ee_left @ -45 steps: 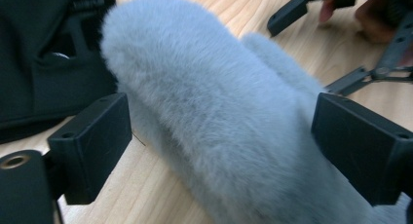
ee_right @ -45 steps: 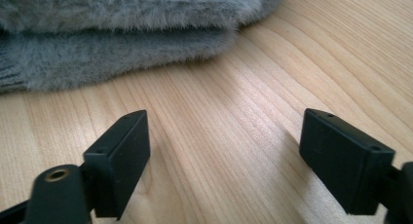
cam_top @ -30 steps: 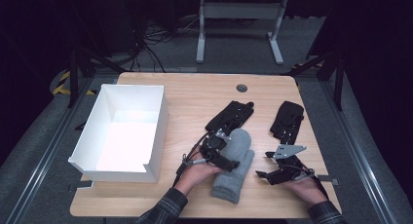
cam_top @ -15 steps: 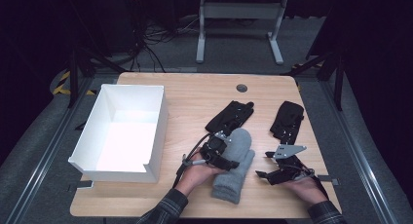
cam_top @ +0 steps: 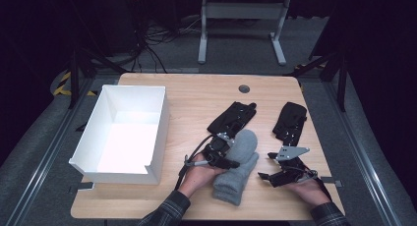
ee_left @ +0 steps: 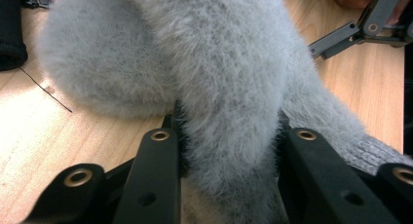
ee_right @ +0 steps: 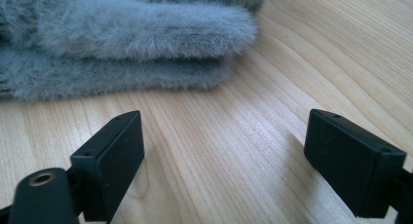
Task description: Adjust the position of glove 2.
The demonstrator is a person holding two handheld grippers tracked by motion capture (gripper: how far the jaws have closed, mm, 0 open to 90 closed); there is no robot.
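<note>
left tool point(cam_top: 235, 163): just closed, pinching fluffy grey knitted mitten point(ee_left: 229, 87) | right tool point(ee_right: 224, 170): gaping, empty, near mitten on wooden surface point(ee_right: 272, 112)

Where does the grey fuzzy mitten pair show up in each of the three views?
High view: grey mittens lie low and centre on the table, between the two hands.
Left gripper view: the mittens take up the centre and top, pinched between that gripper's black fingers.
Right gripper view: the mittens run along the top left.
Shared landmark: the light wooden table under them.
</note>
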